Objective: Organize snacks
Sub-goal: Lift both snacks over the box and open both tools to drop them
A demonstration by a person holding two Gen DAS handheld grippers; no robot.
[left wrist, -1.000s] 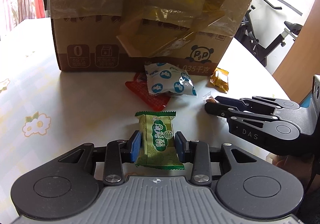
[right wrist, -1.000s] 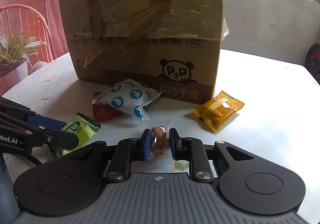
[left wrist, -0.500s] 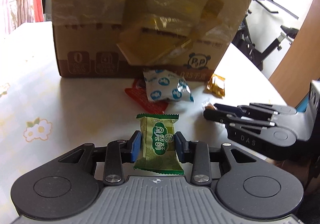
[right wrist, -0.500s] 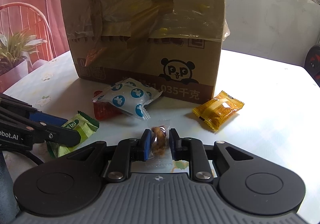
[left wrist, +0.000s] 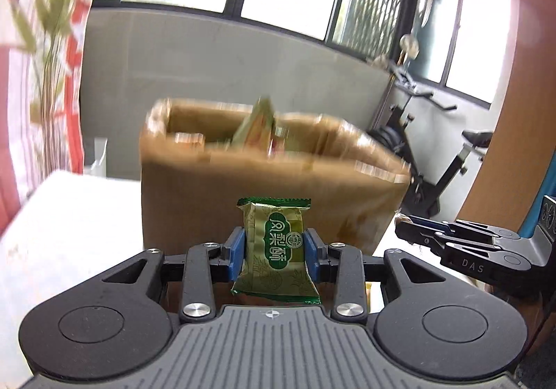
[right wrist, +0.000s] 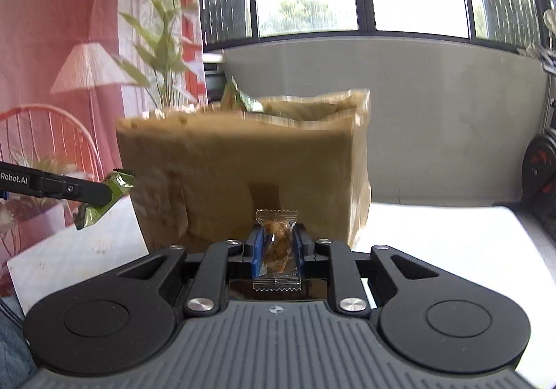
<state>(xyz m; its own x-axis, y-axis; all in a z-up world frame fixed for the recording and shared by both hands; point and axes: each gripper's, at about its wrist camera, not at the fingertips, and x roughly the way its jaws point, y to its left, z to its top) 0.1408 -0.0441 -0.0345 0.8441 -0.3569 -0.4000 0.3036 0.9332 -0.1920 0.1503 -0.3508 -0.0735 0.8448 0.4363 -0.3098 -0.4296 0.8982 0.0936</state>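
Observation:
My left gripper (left wrist: 274, 250) is shut on a green snack packet (left wrist: 276, 250) and holds it in the air before the open cardboard box (left wrist: 260, 187). My right gripper (right wrist: 277, 246) is shut on a small clear packet of brown snack (right wrist: 277, 246), also raised, facing the same box (right wrist: 243, 180). The box is blurred; several packets stick up inside it (left wrist: 259, 124). The right gripper shows at the right of the left wrist view (left wrist: 403, 227). The left gripper with its green packet (right wrist: 104, 194) shows at the left of the right wrist view.
The white table (right wrist: 434, 232) runs under the box. An exercise bike (left wrist: 434, 163) stands beyond the table to the right. A plant (right wrist: 163, 51), a red chair (right wrist: 52, 131) and curtains are on the left, windows behind.
Both grippers have lifted their packets off the table to about the height of the box's rim. The other snacks on the table have dropped out of view.

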